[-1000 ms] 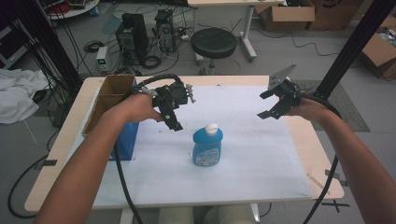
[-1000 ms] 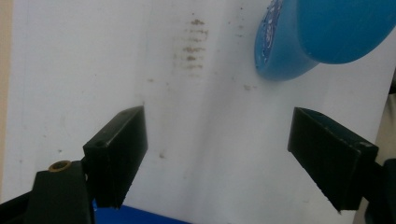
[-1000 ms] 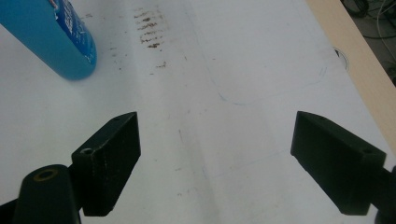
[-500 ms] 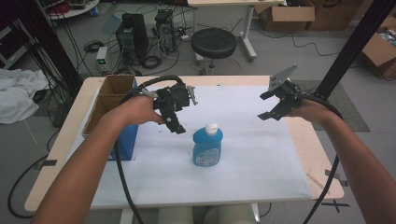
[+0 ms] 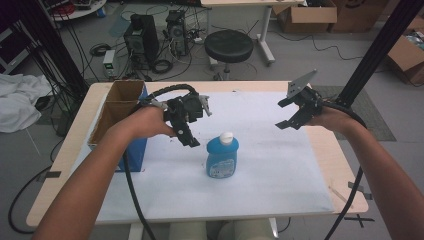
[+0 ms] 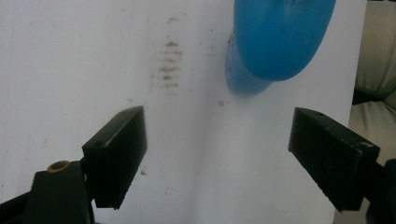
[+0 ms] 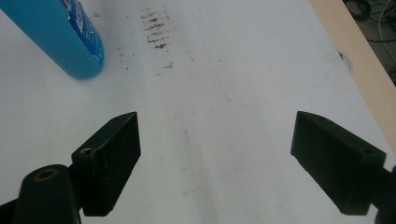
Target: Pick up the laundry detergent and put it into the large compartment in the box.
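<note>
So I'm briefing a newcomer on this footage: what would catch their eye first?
The blue bottle with its white cap, upright mid-table on the white sheet. The open left gripper hangs just left of it, the open right gripper farther off. An open cardboard box stands at the table's left edge.

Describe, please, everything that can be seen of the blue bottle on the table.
The blue bottle looks like plastic, with a white cap and a label on its front. It stands upright on the white sheet, near the table's middle. Nothing grips it: the left gripper hovers open close beside it, and the right gripper is open farther off.
</note>
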A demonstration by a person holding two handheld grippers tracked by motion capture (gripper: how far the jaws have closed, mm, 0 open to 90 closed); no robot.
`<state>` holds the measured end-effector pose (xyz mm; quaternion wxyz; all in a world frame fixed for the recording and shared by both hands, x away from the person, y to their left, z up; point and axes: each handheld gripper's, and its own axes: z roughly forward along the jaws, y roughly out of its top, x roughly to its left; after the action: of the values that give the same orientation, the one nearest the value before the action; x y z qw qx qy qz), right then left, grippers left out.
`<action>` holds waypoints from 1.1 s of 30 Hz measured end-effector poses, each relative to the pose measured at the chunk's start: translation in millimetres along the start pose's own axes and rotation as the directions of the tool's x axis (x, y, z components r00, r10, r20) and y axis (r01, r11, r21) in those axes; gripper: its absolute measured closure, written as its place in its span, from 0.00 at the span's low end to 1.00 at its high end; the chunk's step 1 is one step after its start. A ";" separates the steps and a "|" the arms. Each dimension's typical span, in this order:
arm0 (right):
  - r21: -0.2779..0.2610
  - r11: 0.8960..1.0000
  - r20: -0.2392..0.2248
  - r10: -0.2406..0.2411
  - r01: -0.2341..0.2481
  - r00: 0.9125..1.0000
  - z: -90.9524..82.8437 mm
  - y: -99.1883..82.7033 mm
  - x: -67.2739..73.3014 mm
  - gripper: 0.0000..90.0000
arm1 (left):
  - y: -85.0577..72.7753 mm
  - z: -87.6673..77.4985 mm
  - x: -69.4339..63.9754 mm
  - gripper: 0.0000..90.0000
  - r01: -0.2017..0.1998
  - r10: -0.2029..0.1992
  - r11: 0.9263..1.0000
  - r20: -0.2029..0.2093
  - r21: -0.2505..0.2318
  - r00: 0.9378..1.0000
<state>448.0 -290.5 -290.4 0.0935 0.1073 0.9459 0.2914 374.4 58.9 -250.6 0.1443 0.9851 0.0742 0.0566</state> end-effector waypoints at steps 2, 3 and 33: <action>0.001 1.000 -0.002 0.001 -0.001 1.000 0.5 0.3 0.2 0.17 | 0.6 0.3 -1.5 0.22 0.001 -0.001 1.000 0.001 -0.004 1.000; 0.003 1.000 -0.002 0.000 0.000 1.000 0.8 0.5 0.3 0.17 | 1.0 0.2 -2.1 0.22 0.000 0.000 1.000 0.002 -0.005 1.000; 0.003 1.000 -0.004 -0.017 0.017 1.000 2.8 3.0 1.0 0.17 | 30.4 -7.5 -18.1 0.22 -0.034 0.034 0.999 0.013 0.005 0.999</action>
<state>448.2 -286.3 -291.1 0.0938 0.0989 0.9475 0.2892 359.5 29.2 -236.2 0.1411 0.9870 0.0569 0.0523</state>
